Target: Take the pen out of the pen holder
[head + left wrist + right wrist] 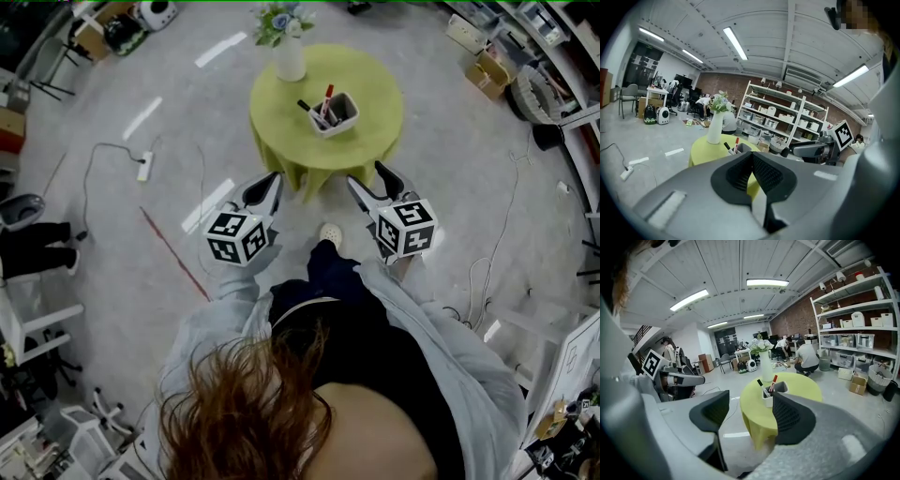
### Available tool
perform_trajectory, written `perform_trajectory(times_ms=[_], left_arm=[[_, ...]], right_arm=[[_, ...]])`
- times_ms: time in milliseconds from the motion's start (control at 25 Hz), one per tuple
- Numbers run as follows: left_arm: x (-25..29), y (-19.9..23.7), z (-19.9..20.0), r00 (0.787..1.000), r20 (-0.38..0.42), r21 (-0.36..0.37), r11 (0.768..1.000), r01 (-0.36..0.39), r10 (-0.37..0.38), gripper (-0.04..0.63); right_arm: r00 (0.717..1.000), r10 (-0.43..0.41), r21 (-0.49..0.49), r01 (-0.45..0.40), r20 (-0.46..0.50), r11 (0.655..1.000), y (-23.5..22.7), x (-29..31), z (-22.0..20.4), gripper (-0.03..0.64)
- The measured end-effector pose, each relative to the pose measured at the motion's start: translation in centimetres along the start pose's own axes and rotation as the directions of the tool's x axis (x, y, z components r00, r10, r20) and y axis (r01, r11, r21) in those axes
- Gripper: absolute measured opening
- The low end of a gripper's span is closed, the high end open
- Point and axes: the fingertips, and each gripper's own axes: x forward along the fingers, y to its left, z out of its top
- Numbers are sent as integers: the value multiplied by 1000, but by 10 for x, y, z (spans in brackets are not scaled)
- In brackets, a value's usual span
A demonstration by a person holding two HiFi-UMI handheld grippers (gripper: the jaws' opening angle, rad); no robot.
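A white pen holder stands on the round yellow-green table, with a black-capped pen and a red-capped pen sticking out of it. Both grippers hover over the floor short of the table's near edge, well apart from the holder. My left gripper has its jaws together and holds nothing. My right gripper is open and empty. In the right gripper view the holder and its pens show between the spread pads of the right gripper. The left gripper points at the holder.
A white vase of flowers stands on the table behind the holder. A power strip with its cable and white tape marks lie on the floor at the left. Shelving lines the brick wall, and people crouch beyond the table.
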Motion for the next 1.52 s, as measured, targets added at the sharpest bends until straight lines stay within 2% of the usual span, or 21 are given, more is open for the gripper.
perform_trajectory(times_ms=[240, 600, 1000, 1520], left_arm=[[27, 16, 13, 1000, 6, -3, 1000, -30, 30, 18], [60, 27, 35, 995, 59, -5, 997, -79, 79, 18], [47, 35, 10, 991, 26, -57, 990, -129, 131, 18], [59, 51, -4, 993, -22, -68, 991, -119, 118, 18]], right_arm=[[1000, 24, -11, -24, -4, 1000, -26, 27, 14, 282], [999, 49, -38, -49, 6, 998, -65, 51, 35, 282], [995, 73, -91, -79, -69, 993, -60, 61, 7, 282], [982, 36, -255, -84, -185, 963, -58, 98, -22, 282]])
